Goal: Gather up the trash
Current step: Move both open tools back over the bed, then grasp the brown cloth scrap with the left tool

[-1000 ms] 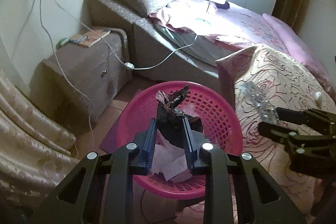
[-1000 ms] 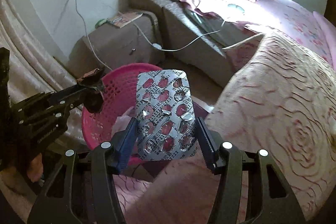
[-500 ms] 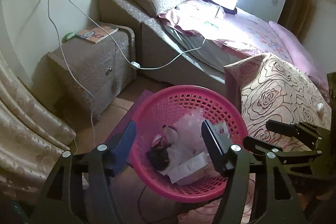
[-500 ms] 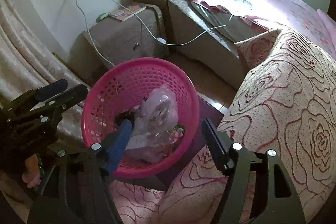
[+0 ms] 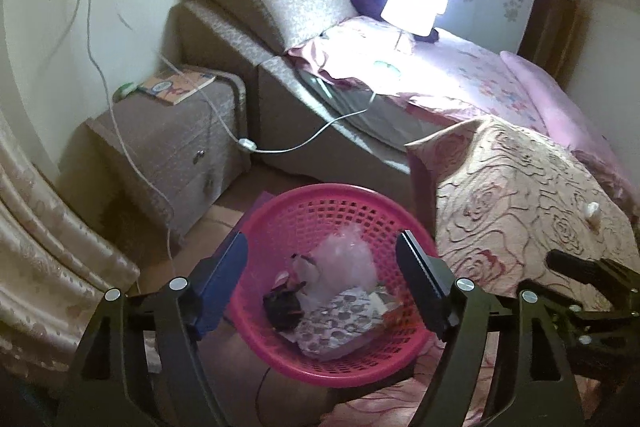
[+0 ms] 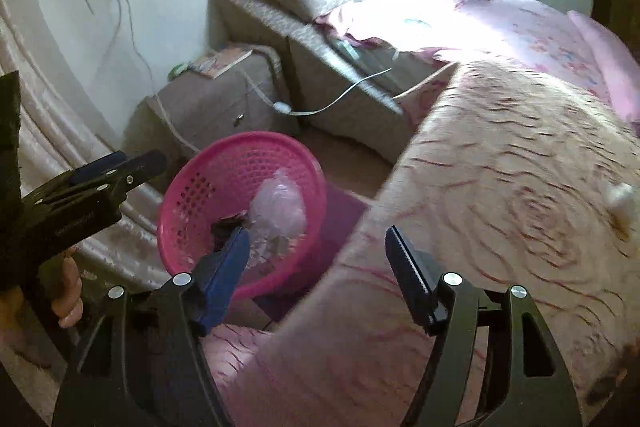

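A pink plastic basket [image 5: 332, 199] stands on the floor beside the bed. Inside lie a dark crumpled wrapper [image 5: 284, 307], a silver blister pack [image 5: 340, 323] and a clear plastic bag [image 5: 348, 259]. My left gripper [image 5: 322, 259] hangs above the basket, its jaws opening with nothing between them. My right gripper [image 6: 318, 239] is open and holds nothing, over the edge of the rose-patterned quilt [image 6: 500, 187], with the basket [image 6: 240, 147] to its left. A small white wad [image 6: 620, 199] lies on the quilt; it also shows in the left wrist view [image 5: 592, 213].
A brown nightstand [image 5: 160, 147] with a book [image 5: 176, 87] stands left of the bed. A white cable [image 5: 280, 149] hangs from the wall socket across to the bed. A lit lamp [image 5: 412, 7] sits on the bed. Curtains [image 5: 40, 247] hang at the left.
Both grippers opened: the left let go of the dark wrapper and the right the blister pack, and both now lie in the basket. The right gripper swung right over the quilt.
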A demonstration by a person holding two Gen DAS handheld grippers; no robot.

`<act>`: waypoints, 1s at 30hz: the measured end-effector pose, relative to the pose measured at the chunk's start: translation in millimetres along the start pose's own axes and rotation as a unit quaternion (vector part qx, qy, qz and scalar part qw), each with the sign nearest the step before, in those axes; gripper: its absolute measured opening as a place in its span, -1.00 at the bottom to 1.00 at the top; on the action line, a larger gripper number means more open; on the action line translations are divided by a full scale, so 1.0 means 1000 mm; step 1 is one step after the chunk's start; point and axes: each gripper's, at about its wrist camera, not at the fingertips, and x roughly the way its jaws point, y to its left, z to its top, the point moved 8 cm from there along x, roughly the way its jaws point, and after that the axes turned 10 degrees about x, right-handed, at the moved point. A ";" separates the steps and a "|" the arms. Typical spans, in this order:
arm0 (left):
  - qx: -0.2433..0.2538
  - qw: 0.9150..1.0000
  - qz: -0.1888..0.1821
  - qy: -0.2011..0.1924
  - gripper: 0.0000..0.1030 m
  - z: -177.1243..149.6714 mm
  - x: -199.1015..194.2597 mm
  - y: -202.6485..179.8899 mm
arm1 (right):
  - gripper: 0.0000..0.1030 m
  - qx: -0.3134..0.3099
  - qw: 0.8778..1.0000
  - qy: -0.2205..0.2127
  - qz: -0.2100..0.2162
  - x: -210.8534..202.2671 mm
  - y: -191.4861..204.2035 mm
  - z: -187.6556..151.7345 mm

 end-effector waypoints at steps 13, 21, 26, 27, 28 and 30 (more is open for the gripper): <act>0.076 0.995 -0.062 -0.002 0.44 -0.006 -0.009 -0.103 | 0.34 0.064 0.990 -0.083 -0.099 -0.096 -0.122 -0.013; 0.146 0.983 -0.116 -0.008 0.44 -0.018 -0.021 -0.191 | 0.35 0.109 0.973 -0.134 -0.156 -0.157 -0.200 -0.028; 0.170 0.972 -0.161 -0.006 0.44 -0.021 -0.026 -0.241 | 0.36 0.148 0.963 -0.143 -0.175 -0.176 -0.242 -0.044; 0.176 0.970 -0.168 -0.005 0.44 -0.021 -0.027 -0.250 | 0.36 0.159 0.960 -0.144 -0.180 -0.180 -0.253 -0.049; 0.184 0.967 -0.174 -0.006 0.44 -0.022 -0.028 -0.261 | 0.36 0.167 0.958 -0.143 -0.182 -0.181 -0.260 -0.052; 0.204 0.961 -0.185 -0.006 0.44 -0.023 -0.030 -0.284 | 0.37 0.182 0.955 -0.141 -0.188 -0.183 -0.271 -0.058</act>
